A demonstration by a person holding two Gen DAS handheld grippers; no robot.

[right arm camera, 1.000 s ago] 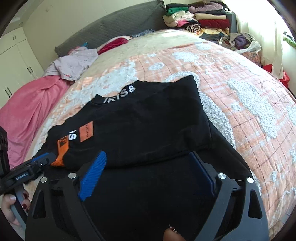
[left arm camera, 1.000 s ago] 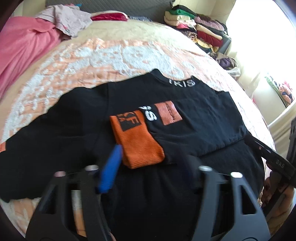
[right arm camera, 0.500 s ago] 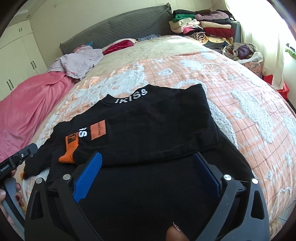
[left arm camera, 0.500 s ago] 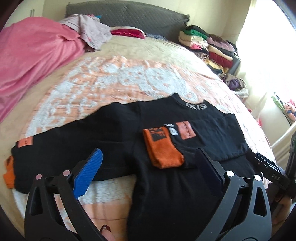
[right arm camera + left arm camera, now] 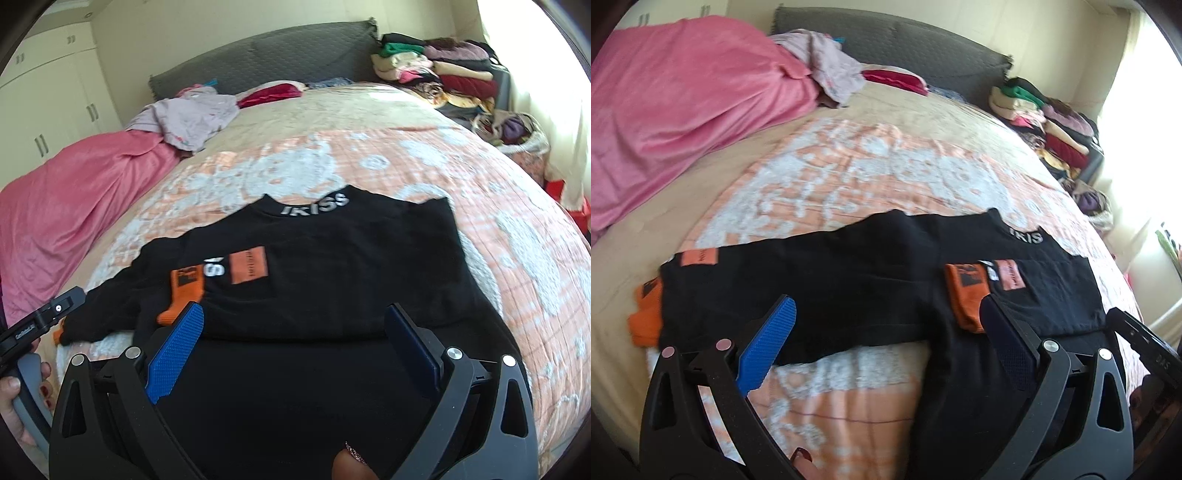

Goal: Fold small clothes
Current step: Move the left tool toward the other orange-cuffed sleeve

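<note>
left wrist view: we see the left gripper [image 5: 886,321] held above the near edge of the bed [image 5: 879,177], its jaws spread wide with nothing between them. one blue pad [image 5: 766,349] sits over the outstretched sleeve [image 5: 798,280]; the other pad is in shadow over the body of the black sweater [image 5: 960,369].

we find the sweater lying flat on the orange-and-white bedspread [image 5: 849,402], close to the near edge. its collar, with white lettering [image 5: 1027,236], points toward the headboard [image 5: 905,48]. one sleeve is folded across the chest, so its orange cuff [image 5: 966,295] rests on the black cloth next to an orange patch [image 5: 1010,275]. the other sleeve runs straight out toward the left edge of the bed and ends in a second orange cuff [image 5: 646,317].

right wrist view: we see the right gripper [image 5: 293,332] over the lower part of the same sweater, jaws equally wide and holding nothing. the left gripper's handle, with a hand [image 5: 14,402] around it, shows at the left border.

we note a pink blanket [image 5: 672,110] heaped along the left edge, a pale garment [image 5: 192,118] and a red item [image 5: 273,90] near the headboard, a stack of folded clothes [image 5: 436,70] beyond the far right corner, and white wardrobe doors [image 5: 48,103] behind.
</note>
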